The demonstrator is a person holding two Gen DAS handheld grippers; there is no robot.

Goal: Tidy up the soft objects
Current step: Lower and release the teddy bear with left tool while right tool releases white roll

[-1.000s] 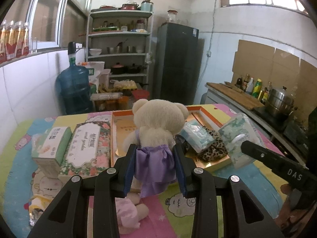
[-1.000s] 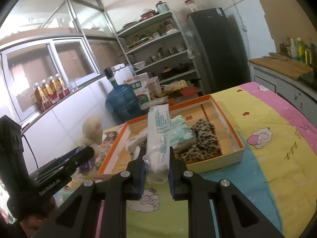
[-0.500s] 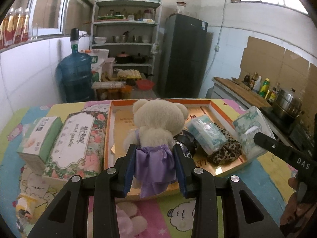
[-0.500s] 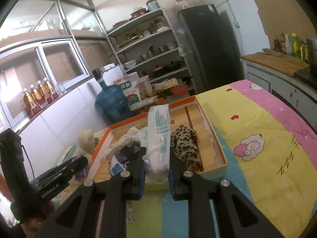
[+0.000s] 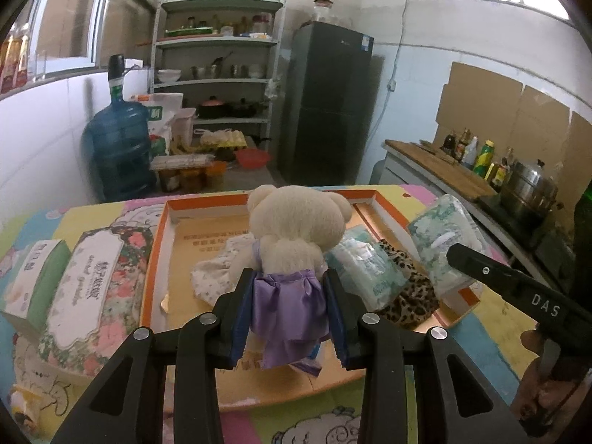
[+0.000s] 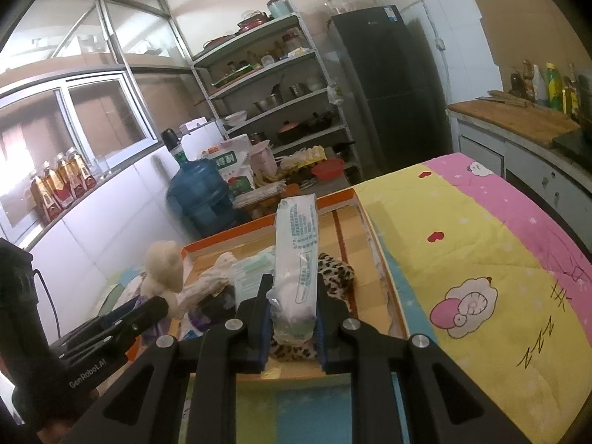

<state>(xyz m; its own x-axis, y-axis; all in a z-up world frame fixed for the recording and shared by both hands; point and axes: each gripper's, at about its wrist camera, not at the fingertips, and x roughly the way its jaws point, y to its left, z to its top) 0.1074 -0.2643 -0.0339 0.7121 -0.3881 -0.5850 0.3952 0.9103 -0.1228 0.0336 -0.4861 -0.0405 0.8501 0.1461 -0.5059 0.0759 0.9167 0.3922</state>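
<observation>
Bear (image 5: 296, 229) hung over the orange tray (image 5: 157, 259), pinched at its purple skirt by the left gripper (image 5: 288, 314), while the right gripper (image 6: 292, 318), clamped on a tissue pack (image 6: 296, 251), held that over the tray's right side, both apparently ready to be set inside.
</observation>
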